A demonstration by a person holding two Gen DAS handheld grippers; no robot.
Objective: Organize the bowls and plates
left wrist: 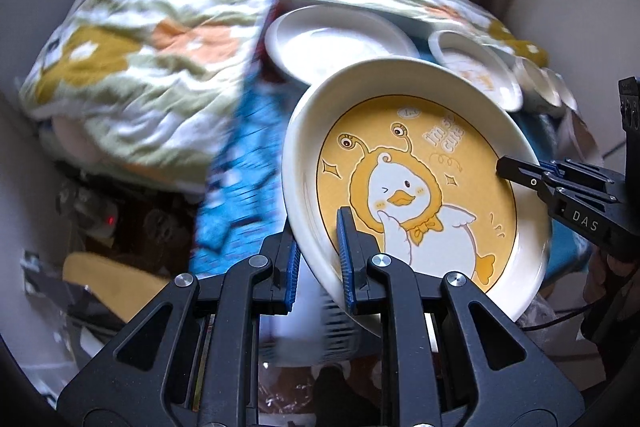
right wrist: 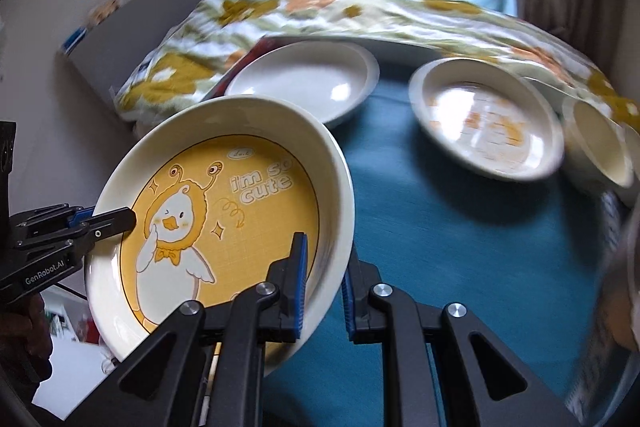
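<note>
Okay, you've got the duck plate (right wrist: pixel 224 211) lifted and tilted above the teal cloth (right wrist: pixel 460 267), pinched on opposite rim edges: left gripper (left wrist: pixel 320 259) and right gripper (right wrist: pixel 324 287) both nearly closed on the rim. It looks like glazed ceramic: stiff, slick, breakable, so keep to the rim. Plate reads "i'm so cute"; the grippers read "GenRobot.AI" and "DAS". White plate (right wrist: pixel 308 79) and printed plate (right wrist: pixel 484 123) sit beyond.

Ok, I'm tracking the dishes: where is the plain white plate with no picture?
The plain white ceramic plate lies on the teal cloth in the right wrist view, behind the held yellow duck plate, beside the floral quilt.
</note>
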